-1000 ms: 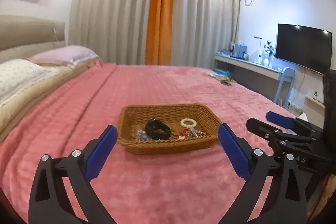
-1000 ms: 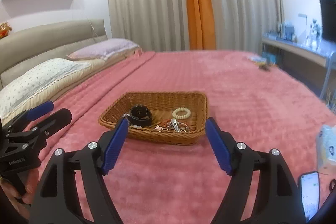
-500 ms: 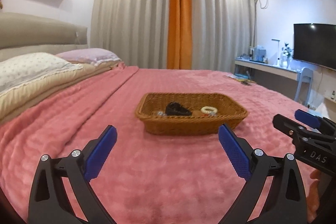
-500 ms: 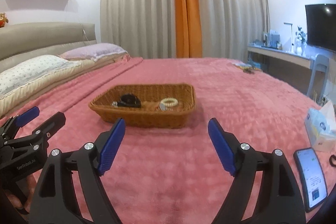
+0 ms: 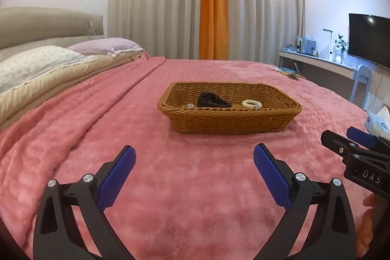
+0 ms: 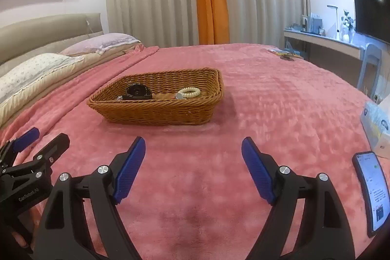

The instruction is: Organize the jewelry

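Observation:
A brown wicker basket (image 5: 229, 120) sits on the pink bedspread; it also shows in the right wrist view (image 6: 156, 111). Inside lie a black watch (image 5: 212, 100), a cream bead bracelet (image 5: 251, 104) and small metal pieces (image 5: 190, 105). The right wrist view shows the watch (image 6: 137, 91) and bracelet (image 6: 189, 92) too. My left gripper (image 5: 194, 157) is open and empty, low over the bedspread short of the basket. My right gripper (image 6: 193, 148) is open and empty, also short of the basket, to its right.
A phone (image 6: 371, 189) and a tissue pack (image 6: 376, 121) lie on the bed at the right. Pillows (image 5: 36, 62) and a headboard are at the left. A desk, chair and TV (image 5: 369, 38) stand beyond the bed's right side.
Both grippers have dropped lower toward the bedspread, so the basket is seen more from the side. Both jaws stayed open. The basket's contents have not moved.

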Tool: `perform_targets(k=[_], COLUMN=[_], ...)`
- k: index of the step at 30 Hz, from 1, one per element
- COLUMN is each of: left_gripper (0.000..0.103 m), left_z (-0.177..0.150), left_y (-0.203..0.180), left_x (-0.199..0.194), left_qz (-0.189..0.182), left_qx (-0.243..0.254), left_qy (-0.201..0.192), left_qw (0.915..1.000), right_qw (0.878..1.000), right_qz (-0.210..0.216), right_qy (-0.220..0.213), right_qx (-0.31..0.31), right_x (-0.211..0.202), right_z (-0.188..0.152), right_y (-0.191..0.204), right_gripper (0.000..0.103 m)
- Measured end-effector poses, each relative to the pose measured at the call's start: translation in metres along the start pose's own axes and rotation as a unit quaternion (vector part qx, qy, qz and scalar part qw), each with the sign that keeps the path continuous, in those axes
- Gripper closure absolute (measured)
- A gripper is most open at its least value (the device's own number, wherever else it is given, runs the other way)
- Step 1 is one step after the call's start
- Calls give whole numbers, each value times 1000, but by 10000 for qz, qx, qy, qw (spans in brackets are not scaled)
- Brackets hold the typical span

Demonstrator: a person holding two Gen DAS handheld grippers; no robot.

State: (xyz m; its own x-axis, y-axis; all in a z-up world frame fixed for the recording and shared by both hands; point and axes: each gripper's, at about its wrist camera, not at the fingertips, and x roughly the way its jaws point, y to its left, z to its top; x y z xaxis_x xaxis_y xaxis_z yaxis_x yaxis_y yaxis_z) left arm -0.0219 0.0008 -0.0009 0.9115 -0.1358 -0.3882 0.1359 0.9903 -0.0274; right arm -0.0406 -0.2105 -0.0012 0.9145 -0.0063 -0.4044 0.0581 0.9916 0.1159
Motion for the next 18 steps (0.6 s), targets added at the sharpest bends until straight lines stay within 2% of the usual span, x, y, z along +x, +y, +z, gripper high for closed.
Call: perform_targets(k=[18], left_gripper=[8], left_z=[-2], left_y=[0], left_x=[5], left_qz=[-50], left_qx=[-61], left_qy=[119], left_qw=[9999], right_qw=[9999], right_qz=[-87], right_qy=[-58], right_qx=[-99], right_x=[0], right_z=[-2], right_y=[3], right_gripper=[26])
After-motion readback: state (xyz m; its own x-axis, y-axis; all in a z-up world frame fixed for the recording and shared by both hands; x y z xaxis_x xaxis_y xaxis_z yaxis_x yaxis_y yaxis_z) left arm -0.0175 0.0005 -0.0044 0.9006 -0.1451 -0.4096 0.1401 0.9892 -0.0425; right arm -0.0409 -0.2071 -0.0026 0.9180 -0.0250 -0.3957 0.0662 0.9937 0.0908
